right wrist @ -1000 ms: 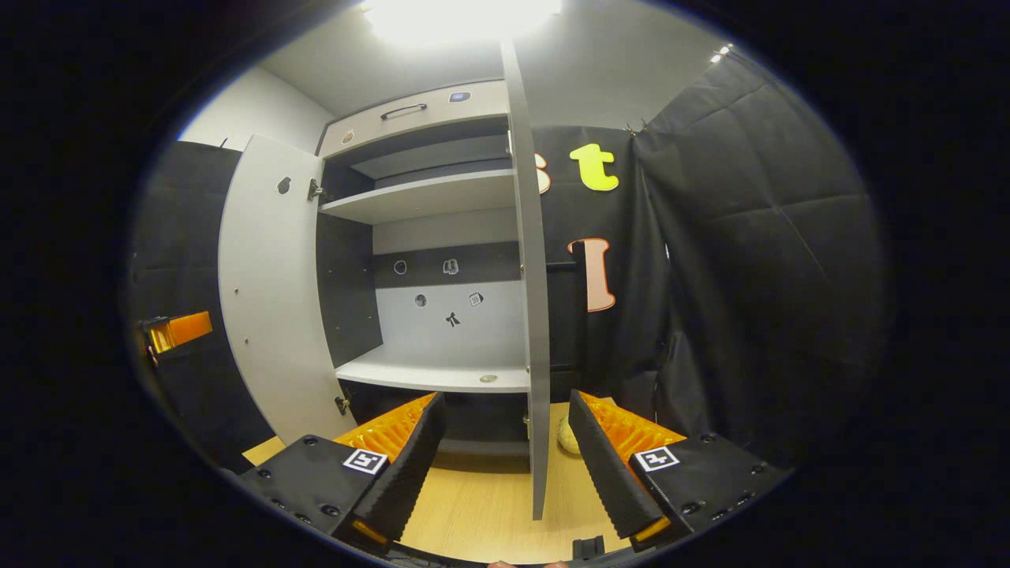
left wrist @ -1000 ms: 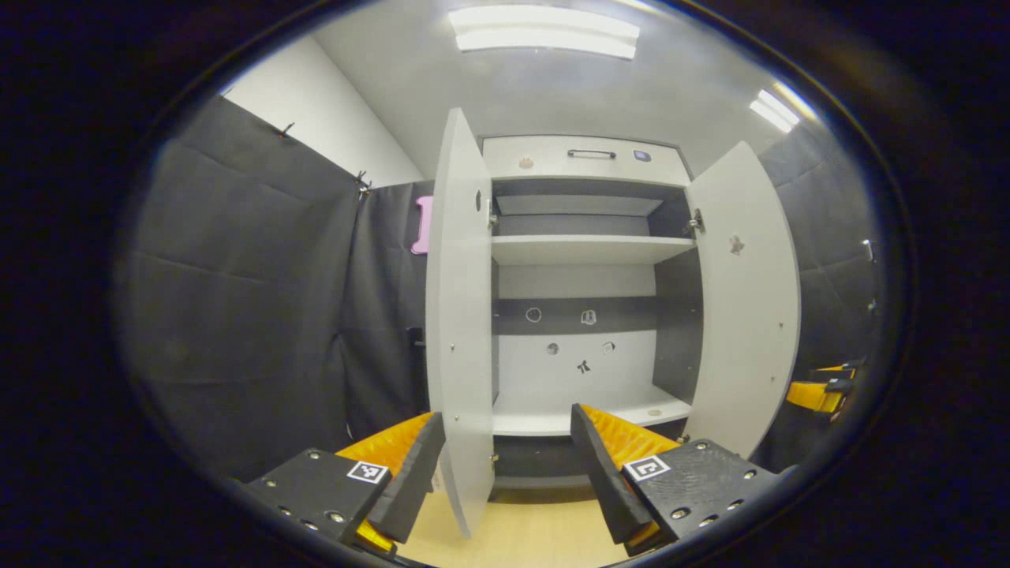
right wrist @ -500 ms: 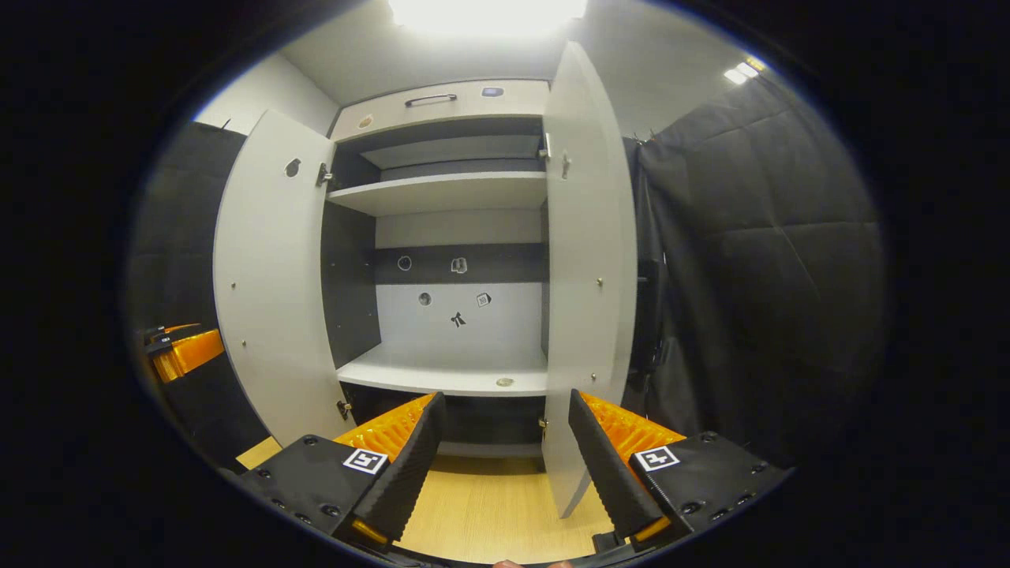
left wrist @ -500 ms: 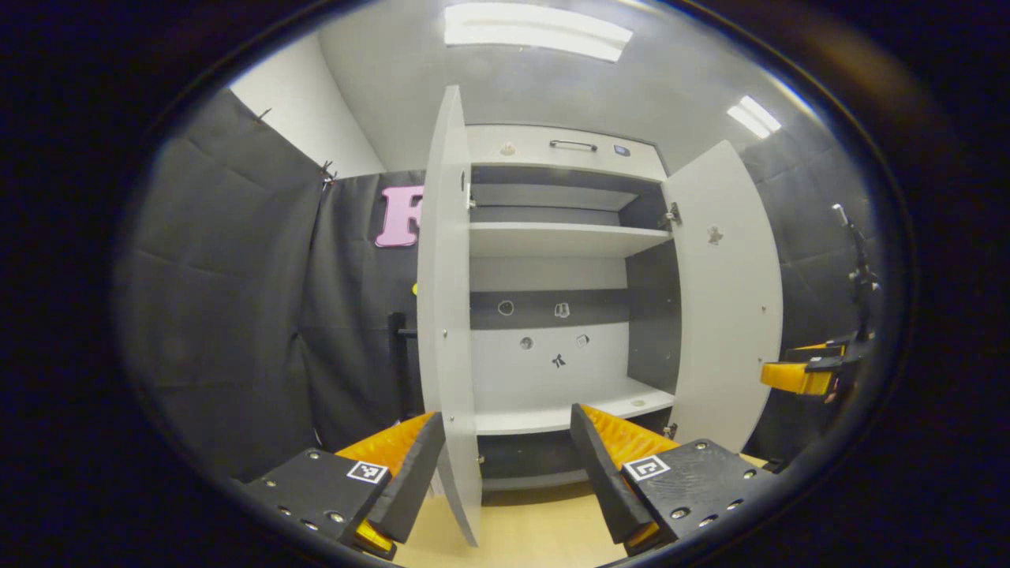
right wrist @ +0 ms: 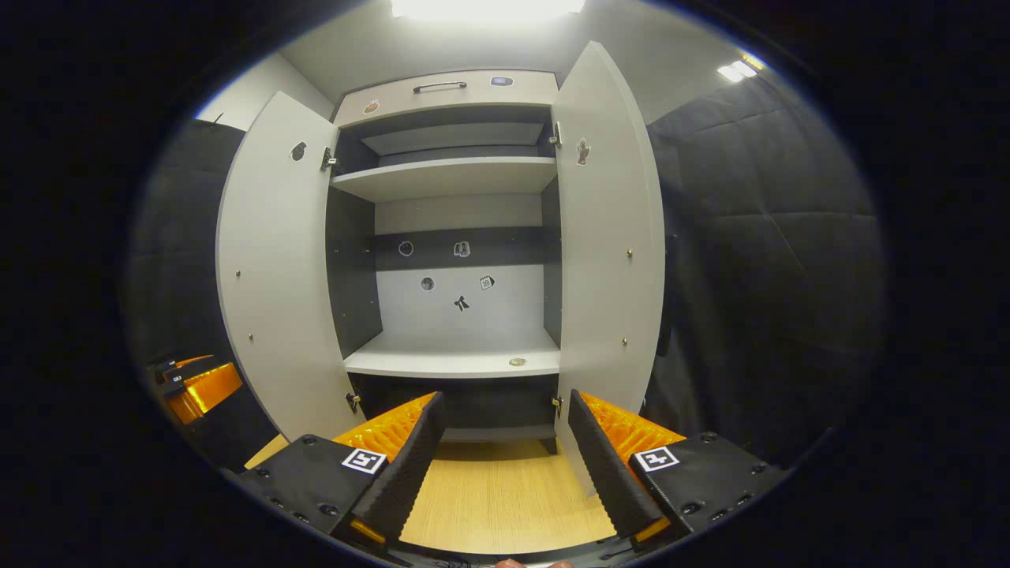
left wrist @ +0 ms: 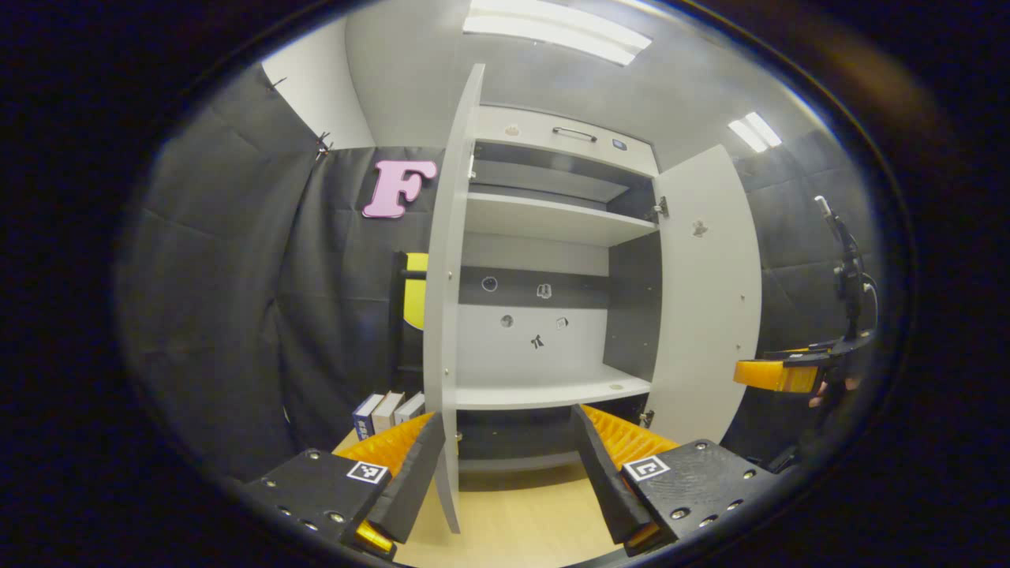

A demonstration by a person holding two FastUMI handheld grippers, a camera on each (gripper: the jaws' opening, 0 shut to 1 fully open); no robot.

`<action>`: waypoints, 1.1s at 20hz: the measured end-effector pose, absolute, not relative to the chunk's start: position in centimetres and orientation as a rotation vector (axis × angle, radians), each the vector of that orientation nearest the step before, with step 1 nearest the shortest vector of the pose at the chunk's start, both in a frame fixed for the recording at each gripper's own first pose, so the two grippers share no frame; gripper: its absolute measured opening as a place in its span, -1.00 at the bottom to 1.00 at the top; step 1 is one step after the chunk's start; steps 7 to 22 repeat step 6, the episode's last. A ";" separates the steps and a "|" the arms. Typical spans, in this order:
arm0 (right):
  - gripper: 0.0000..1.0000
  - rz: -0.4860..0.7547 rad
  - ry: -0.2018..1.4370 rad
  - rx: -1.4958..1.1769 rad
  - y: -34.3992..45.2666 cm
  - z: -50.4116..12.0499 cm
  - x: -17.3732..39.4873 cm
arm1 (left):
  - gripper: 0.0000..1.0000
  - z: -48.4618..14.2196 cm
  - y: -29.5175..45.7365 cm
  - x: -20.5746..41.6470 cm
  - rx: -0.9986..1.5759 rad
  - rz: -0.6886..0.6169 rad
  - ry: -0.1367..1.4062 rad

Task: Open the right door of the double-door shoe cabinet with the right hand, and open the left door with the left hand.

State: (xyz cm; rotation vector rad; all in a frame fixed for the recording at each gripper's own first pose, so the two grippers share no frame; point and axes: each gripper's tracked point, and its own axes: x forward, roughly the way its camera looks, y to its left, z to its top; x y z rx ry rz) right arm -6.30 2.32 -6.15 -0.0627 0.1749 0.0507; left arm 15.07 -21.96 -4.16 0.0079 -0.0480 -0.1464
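- two doors of the shoe cabinet (right wrist: 454, 87) stood swung outward, with the shelves inside on show.
- in the right gripper view, the right door (right wrist: 607, 237) hung open on the right of the cabinet, its inner face turned toward the camera, and the left door (right wrist: 272, 268) hung open on the left.
- the right gripper (right wrist: 501, 465) sat low in front of the cabinet with its jaws spread wide and nothing between them; the lower edge of the right door was just beside its right finger, and whether they touched could not be told.
- in the left gripper view, the left door (left wrist: 450, 284) was seen nearly edge-on, running from high in the picture down between the fingers.
- the left gripper (left wrist: 505, 469) had its jaws apart; the door's edge stood between them, close against the left finger, with a clear gap to the right finger, so it was not clamped.
- the right door (left wrist: 710, 292) stood open at the far right of that view, and past it the right gripper (left wrist: 777, 375) showed small.
- an upper shelf (right wrist: 446, 177) and a lower shelf (right wrist: 454, 363) crossed the cabinet, and a small round object (right wrist: 517, 362) lay on the lower one.
- small stickers (right wrist: 461, 303) dotted the back panel.
- some books (left wrist: 387, 410) stood to the left of the cabinet on the light wooden floor (right wrist: 497, 497).
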 end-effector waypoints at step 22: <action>0.87 0.022 0.190 -0.057 -0.3 -8.9 -6.4 | 0.84 -7.7 -25.2 14.7 0.025 -0.151 0.008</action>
